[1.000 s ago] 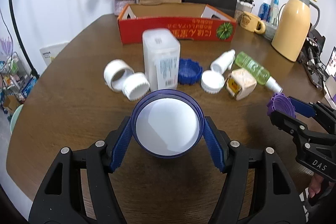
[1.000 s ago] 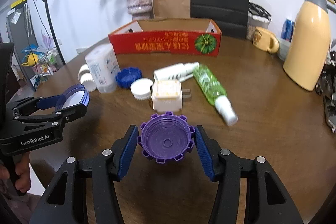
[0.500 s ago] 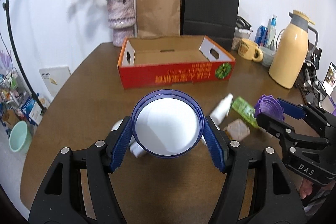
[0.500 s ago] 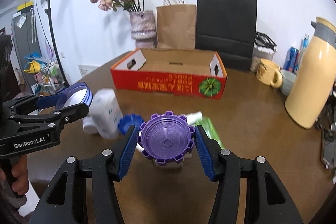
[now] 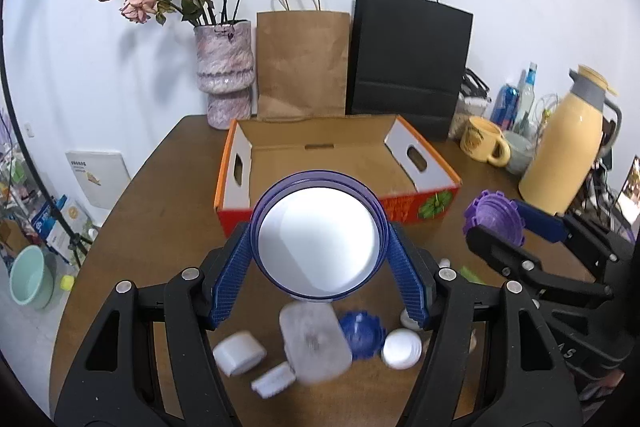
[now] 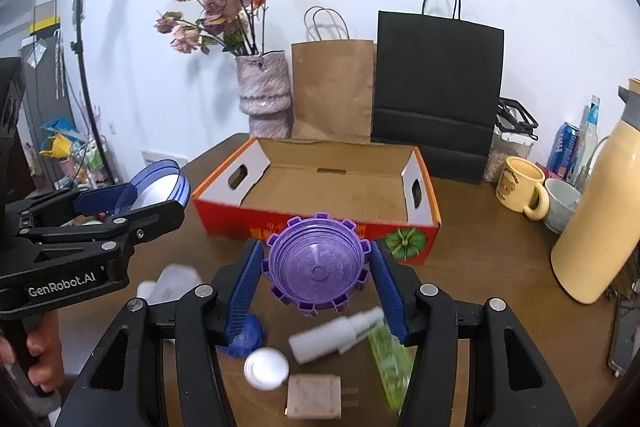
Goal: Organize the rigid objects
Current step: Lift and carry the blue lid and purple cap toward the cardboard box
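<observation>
Lids fill both tools: the left gripper [image 5: 320, 247] has its jaws clamped on a blue-rimmed white lid [image 5: 318, 241], and the right gripper [image 6: 316, 275] has its jaws clamped on a purple notched cap [image 6: 316, 267]. Both are held above the desk [image 6: 480, 259], in front of the open red cardboard box [image 6: 320, 183]. Below them on the desk lie a white container [image 5: 316, 343], a blue cap [image 5: 360, 333], a white spray bottle [image 6: 336, 335], a green bottle [image 6: 390, 363] and a beige plug [image 6: 314, 397].
</observation>
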Demonstrator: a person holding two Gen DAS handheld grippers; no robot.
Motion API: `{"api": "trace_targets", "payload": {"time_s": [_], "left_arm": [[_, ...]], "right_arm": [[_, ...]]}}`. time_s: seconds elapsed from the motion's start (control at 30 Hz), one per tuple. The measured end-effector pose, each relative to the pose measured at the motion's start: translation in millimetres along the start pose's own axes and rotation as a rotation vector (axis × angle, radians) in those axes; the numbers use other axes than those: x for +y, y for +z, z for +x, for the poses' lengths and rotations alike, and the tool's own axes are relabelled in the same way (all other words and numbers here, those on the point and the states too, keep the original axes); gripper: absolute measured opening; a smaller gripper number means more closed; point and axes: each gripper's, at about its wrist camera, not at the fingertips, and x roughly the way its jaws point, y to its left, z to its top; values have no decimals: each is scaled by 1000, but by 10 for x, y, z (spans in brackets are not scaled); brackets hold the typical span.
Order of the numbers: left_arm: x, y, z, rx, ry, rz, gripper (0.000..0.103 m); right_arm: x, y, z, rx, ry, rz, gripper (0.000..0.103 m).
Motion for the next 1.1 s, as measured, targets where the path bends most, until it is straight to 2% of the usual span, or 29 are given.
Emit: {"api": "trace_targets", "payload": {"time_s": [0.47,0.7,1.1], "left_arm": [[114,524,592,-5,14,-71,63],[236,742,897,5,28,-113,63],[497,890,1601,135,71,-150,63]], "right_arm": [[-183,484,666,5,-5,26,60],[-224,643,1058,47,2,17,60],[-402,705,1672,148,-5,24,60]]}}
